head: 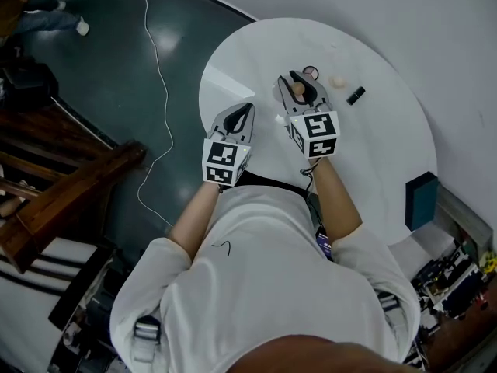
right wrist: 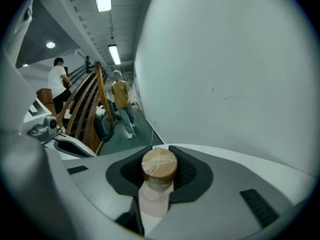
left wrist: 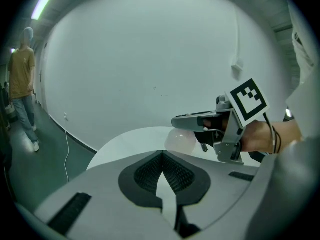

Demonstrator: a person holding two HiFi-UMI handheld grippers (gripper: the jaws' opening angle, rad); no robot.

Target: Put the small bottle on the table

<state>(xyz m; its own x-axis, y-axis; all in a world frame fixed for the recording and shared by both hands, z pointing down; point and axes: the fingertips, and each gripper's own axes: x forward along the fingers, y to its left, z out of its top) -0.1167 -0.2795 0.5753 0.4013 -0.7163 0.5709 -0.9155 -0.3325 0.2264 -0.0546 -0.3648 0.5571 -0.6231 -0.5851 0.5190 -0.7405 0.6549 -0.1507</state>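
Observation:
The small bottle (head: 297,89) has a pale translucent body and a round wooden cap. My right gripper (head: 301,84) is shut on it over the middle of the round white table (head: 388,146). In the right gripper view the bottle (right wrist: 158,176) stands upright between the dark pads, held at the neck just under the cap, by the right gripper (right wrist: 160,152). My left gripper (head: 242,115) hangs at the table's near left edge, jaws shut with nothing in them (left wrist: 162,156). From the left gripper view the right gripper (left wrist: 182,121) shows side-on, with the bottle (left wrist: 182,140) as a pale blur under it.
Beyond the right gripper lie a small round lid-like thing (head: 310,72), a beige lump (head: 338,81) and a small black object (head: 356,95). A teal box (head: 423,200) sits at the table's right edge. A wooden stair rail (head: 70,185) and a white cable (head: 159,76) are on the left.

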